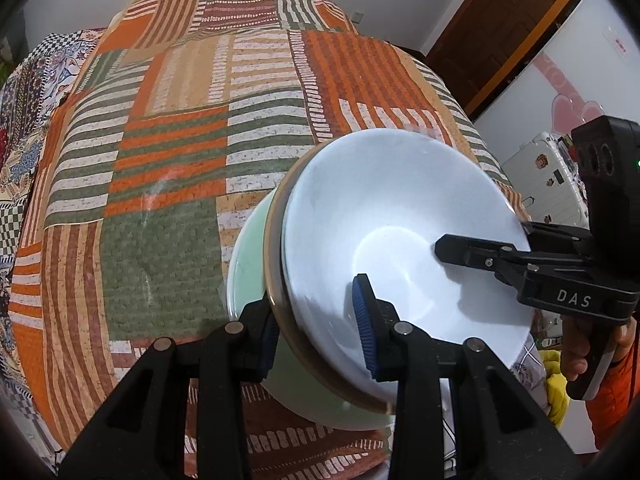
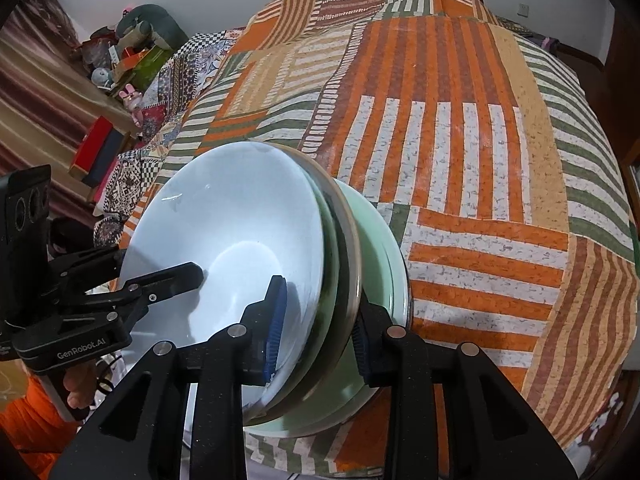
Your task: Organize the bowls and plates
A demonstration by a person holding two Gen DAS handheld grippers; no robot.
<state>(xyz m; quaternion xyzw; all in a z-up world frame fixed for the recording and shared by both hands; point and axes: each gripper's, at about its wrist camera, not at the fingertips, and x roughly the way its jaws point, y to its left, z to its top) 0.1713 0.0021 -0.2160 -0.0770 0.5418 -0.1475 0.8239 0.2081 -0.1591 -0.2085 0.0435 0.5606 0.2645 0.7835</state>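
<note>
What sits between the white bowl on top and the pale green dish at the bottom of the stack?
A brown-rimmed dish, edge showing in both wrist views.

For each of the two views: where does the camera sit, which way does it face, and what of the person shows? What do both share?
Left wrist: on the left claw, looking down along it at the white bowl on the quilt; right claw and hand at right.
Right wrist: on the right claw, facing the same bowl; left claw and orange sleeve at left.
Shared: the nested stack, clamped at opposite rims.
</note>
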